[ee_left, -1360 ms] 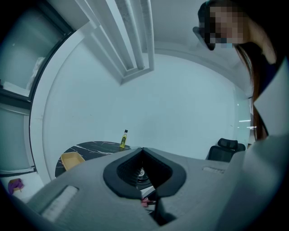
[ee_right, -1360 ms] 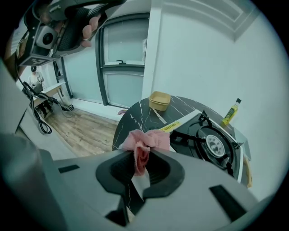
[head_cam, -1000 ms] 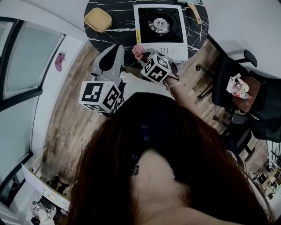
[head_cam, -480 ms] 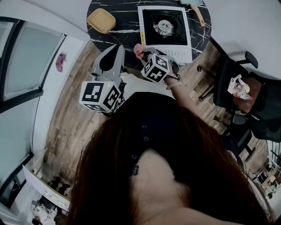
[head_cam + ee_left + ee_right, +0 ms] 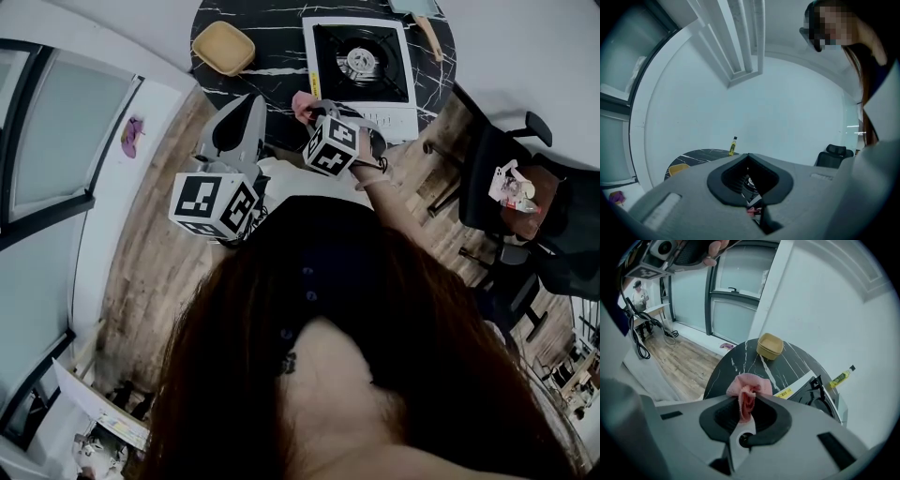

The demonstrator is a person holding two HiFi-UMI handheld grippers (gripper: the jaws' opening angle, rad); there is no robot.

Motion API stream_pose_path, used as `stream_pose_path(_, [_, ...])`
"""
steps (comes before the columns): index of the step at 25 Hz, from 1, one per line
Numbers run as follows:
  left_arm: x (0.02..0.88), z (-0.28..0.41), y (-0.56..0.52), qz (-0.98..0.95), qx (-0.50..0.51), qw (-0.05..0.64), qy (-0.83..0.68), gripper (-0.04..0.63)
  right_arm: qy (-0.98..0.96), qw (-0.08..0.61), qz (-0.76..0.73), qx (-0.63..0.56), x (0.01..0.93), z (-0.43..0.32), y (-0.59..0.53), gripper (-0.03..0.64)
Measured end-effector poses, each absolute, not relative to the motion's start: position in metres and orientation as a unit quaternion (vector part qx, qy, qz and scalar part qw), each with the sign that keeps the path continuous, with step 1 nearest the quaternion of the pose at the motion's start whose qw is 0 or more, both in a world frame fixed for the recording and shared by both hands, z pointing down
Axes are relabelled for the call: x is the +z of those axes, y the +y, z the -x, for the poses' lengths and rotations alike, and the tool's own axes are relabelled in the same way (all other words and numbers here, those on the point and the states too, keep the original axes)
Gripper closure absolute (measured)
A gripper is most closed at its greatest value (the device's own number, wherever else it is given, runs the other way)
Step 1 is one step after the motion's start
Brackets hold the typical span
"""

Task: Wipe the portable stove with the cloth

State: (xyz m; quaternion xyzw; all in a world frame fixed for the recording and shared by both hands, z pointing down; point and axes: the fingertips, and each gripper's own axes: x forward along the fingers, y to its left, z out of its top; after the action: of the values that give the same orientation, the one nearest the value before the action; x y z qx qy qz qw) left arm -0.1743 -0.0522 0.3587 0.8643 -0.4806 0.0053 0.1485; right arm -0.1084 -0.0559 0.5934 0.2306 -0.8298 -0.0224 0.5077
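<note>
Pink cloth (image 5: 749,389), soft and crumpled. It's bunched into a wad and clenched in my right tongs (image 5: 747,405), with folds puffing out past the tips. On the head view the cloth (image 5: 302,101) sits over the near edge of the black marbled counter (image 5: 272,37), just beside the portable stove's (image 5: 361,61) front-left corner. I can't tell whether it touches the counter.

The stove has a white body, a black top plate and a round burner in the middle, with a yellow label strip on its left edge. It stands on the counter's right half.

Left tongs (image 5: 750,161) are clenched on nothing. They're held off the counter's near edge, pointing at it.

A yellow container (image 5: 223,47) sits on the counter left of the stove, well apart. The right gripper view shows a small yellow bottle (image 5: 840,377) past the stove.
</note>
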Motion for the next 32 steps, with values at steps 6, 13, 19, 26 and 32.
stream_pose_path(6, [0.361,0.183,-0.059,-0.865,0.001,0.152,-0.478,0.583,-0.817,0.525,-0.238,-0.029,0.597,0.11,-0.066,0.566])
stream_pose_path(13, [0.364,0.192,-0.064,-0.867,-0.001,0.158,-0.474,0.583,-0.805,0.538,-0.247,-0.033,0.598,0.11,-0.079,0.566])
stream_pose_path(19, [0.366,0.201,-0.073,-0.867,-0.002,0.161,-0.471,0.583,-0.798,0.543,-0.261,-0.026,0.598,0.109,-0.092,0.566])
stream_pose_path(26, [0.368,0.208,-0.086,-0.869,0.0,0.166,-0.466,0.583,-0.793,0.545,-0.271,-0.012,0.597,0.107,-0.106,0.566])
stream_pose_path(32, [0.369,0.214,-0.097,-0.87,0.0,0.169,-0.463,0.583,-0.79,0.546,-0.278,0.003,0.597,0.106,-0.119,0.566])
